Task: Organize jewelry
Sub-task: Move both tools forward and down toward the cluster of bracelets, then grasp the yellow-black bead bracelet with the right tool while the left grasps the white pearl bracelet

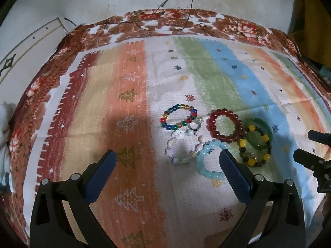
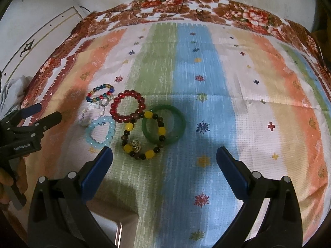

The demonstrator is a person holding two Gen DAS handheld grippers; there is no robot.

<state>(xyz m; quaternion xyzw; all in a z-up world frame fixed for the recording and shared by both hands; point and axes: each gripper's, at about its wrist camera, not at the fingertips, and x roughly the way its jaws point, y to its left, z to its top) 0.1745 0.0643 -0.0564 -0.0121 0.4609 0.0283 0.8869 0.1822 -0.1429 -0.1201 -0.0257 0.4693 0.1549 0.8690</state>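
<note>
Six bracelets lie clustered on a striped cloth [image 1: 128,78]: a multicolour bead one [image 1: 175,107] [image 2: 101,86], a clear crystal one [image 1: 180,134] [image 2: 91,107], a red bead one [image 1: 210,123] [image 2: 127,93], a pale blue one [image 1: 201,161] [image 2: 88,134], a yellow-and-dark one [image 1: 242,143] [image 2: 128,127] and a green bangle [image 1: 269,132] [image 2: 181,124]. The yellow-and-dark one overlaps the bangle. My left gripper [image 1: 168,154] [image 2: 49,111] hangs open just short of the clear and pale blue bracelets. My right gripper [image 2: 164,150] [image 1: 302,144] is open, close in front of the bangle, holding nothing.
The cloth covers a floral spread [image 1: 206,20] against a pale wall, with thin black wires [image 1: 186,4] trailing onto the far edge. A pale shiny box edge [image 2: 111,227] shows under my right gripper. A hand [image 2: 12,179] holds the left gripper. Open cloth lies right of the bangle.
</note>
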